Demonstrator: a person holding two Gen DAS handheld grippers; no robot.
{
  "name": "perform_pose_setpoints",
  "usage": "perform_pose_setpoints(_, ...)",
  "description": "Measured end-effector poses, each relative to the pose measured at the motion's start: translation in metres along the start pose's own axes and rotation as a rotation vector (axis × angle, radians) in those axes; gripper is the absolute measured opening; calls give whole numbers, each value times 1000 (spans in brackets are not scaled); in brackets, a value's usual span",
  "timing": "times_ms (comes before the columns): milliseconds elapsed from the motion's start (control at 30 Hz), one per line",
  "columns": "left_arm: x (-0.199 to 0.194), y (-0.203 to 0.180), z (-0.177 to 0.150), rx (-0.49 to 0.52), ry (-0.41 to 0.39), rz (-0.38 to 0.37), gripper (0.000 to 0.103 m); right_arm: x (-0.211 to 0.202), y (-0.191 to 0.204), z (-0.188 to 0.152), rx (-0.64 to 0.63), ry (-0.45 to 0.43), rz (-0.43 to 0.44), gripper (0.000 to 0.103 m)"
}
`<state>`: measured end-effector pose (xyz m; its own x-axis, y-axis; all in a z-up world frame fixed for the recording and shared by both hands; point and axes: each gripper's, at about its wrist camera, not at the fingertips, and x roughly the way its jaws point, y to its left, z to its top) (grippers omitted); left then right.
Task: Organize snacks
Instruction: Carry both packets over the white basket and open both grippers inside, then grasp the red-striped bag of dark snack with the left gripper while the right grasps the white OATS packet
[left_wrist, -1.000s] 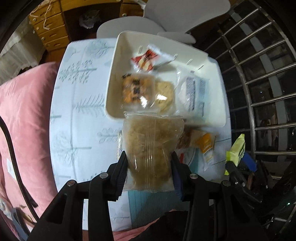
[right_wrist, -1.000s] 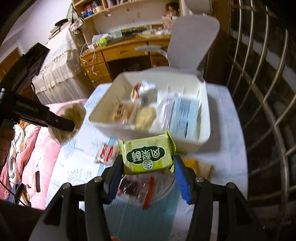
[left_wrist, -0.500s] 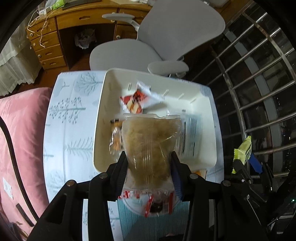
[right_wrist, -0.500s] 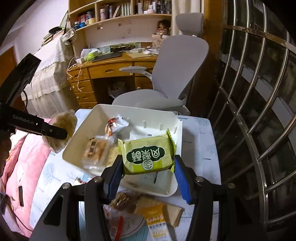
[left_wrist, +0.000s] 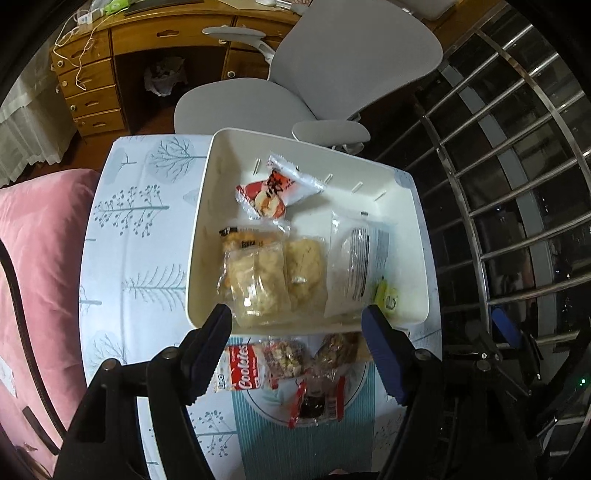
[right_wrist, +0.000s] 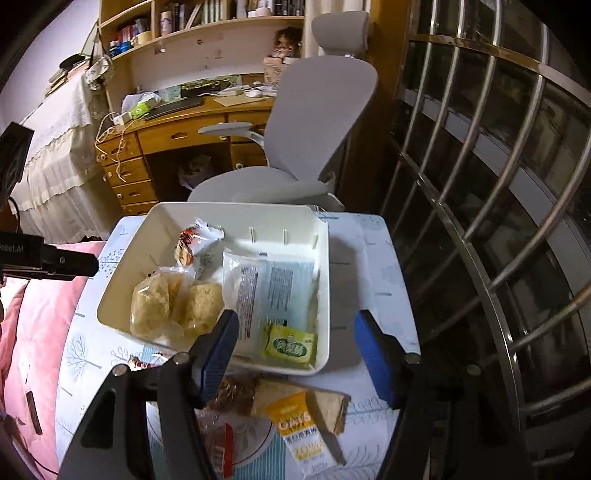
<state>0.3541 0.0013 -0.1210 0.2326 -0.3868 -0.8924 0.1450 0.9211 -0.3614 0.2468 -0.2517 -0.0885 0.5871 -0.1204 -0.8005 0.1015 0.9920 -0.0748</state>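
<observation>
A white bin (left_wrist: 199, 258) stands on the tree-print table and holds several snack packets. The clear bag of puffed snack (left_wrist: 255, 284) lies at its near left, just beyond my left gripper (left_wrist: 297, 326). That gripper's jaws are opening with nothing between them. The green packet (right_wrist: 290, 345) rests in the bin's near right corner, below my right gripper (right_wrist: 295, 338). The right jaws are also opening, and the pads press on nothing. On a plate (left_wrist: 354, 391) in front of the bin lie a Cookies pack (left_wrist: 243, 367) and other wrapped snacks, among them a yellow packet (right_wrist: 299, 428).
A grey office chair (left_wrist: 332, 74) stands behind the table, with a wooden desk (right_wrist: 177, 136) beyond it. Pink bedding (left_wrist: 37, 277) borders the table's left side. A metal railing (right_wrist: 480, 221) runs along the right.
Both grippers moved forward over the bin and opened. The clear puffed-snack bag left my left jaws and the green packet left my right jaws; both now lie in the bin.
</observation>
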Motion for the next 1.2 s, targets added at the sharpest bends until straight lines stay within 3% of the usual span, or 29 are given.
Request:
perform_pose_setpoints(600, 38, 16, -97, 110, 169, -149, 75, -1, 31, -84, 98, 218, -58, 65)
perform_pose_setpoints(867, 70, 11, -126, 135, 286, -106, 75, 9, 30, -116, 108, 277, -72, 65)
perform_pose_setpoints(1200, 102, -9, -151, 52, 287, -12, 75, 28, 13, -141, 15, 321, -9, 65)
